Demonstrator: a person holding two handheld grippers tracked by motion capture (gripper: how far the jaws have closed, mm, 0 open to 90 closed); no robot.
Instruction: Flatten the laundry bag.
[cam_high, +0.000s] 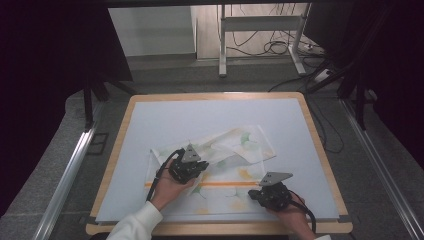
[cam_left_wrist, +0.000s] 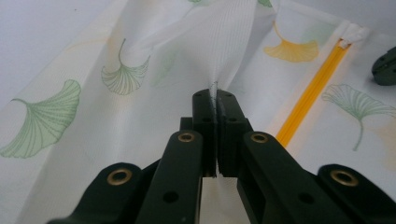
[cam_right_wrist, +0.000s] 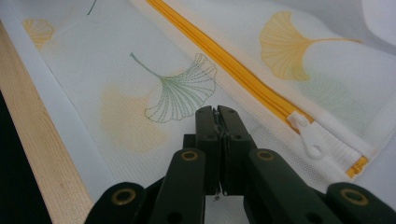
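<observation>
On table (cam_high: 150, 120), mesh bag (cam_high: 225, 170), no legible writing

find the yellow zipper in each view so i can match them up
High view: the yellow zipper runs as a thin orange line across the mesh bag, between the left gripper and right gripper.
Left gripper view: a diagonal strip at right, ending upper right.
Right gripper view: diagonal from top centre to the white zipper pull.
Shared landmark: the bag's ginkgo-leaf print.

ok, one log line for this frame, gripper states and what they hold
left gripper shut on mesh zipper bag, fold lifted | right gripper shut on bag mesh beside white zipper pull | yellow zipper closed
</observation>
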